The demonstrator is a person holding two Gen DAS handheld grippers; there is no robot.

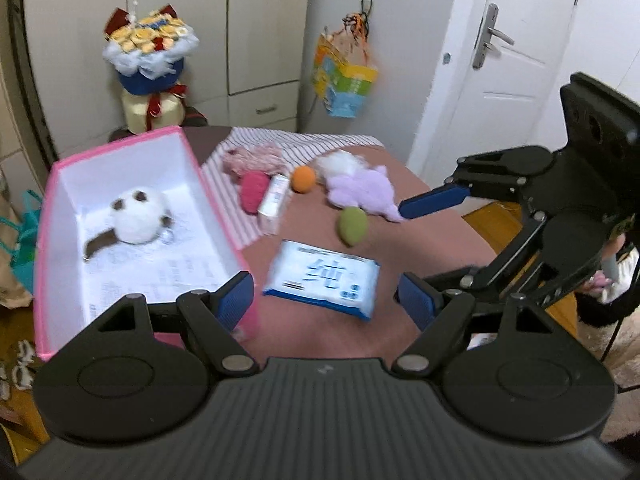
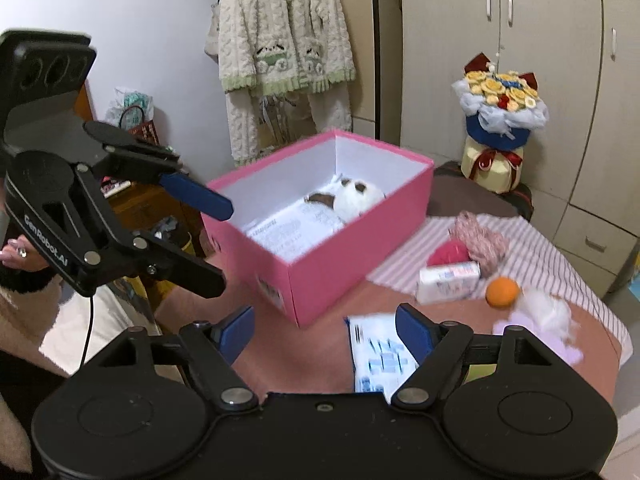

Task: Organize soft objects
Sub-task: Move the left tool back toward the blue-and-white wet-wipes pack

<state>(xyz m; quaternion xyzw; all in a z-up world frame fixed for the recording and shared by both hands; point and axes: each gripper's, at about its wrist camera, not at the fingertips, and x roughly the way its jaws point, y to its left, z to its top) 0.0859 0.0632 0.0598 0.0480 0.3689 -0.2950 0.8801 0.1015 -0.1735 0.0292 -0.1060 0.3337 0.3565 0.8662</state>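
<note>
Grippers first: the left gripper (image 1: 326,298) stands with its blue pads spread wide and nothing between them, hovering above the brown table (image 1: 320,340). The right gripper (image 2: 325,330) is likewise released, its jaws apart and empty; it appears at the right edge of the left wrist view, its upper finger (image 1: 434,199) close to the purple plush toy (image 1: 366,192).

Below and ahead of the left gripper lies a blue and white wipes pack (image 1: 322,280), flat on the table. Just beyond it sits a green egg-shaped sponge (image 1: 353,226), near the purple plush toy, which has a white fluffy piece (image 1: 340,164) at its far end. An orange ball (image 1: 303,179) rests beside that toy. To the left of the ball a small white carton (image 1: 274,204) lies on a striped cloth (image 1: 288,140), touching a pink ball of yarn (image 1: 253,190), with a pinkish knitted bundle (image 1: 252,158) behind them.

A pink box (image 1: 44,240) stands open on the left side of the table, its inside white. One white plush toy with brown patches (image 1: 138,216) lies on its floor.

Beyond the table a flower bouquet (image 1: 150,56) stands before pale cupboards. In the right wrist view a cream knitted garment (image 2: 286,32) hangs on the wall behind the box, and a hand (image 2: 18,256) grips the left gripper's handle.
</note>
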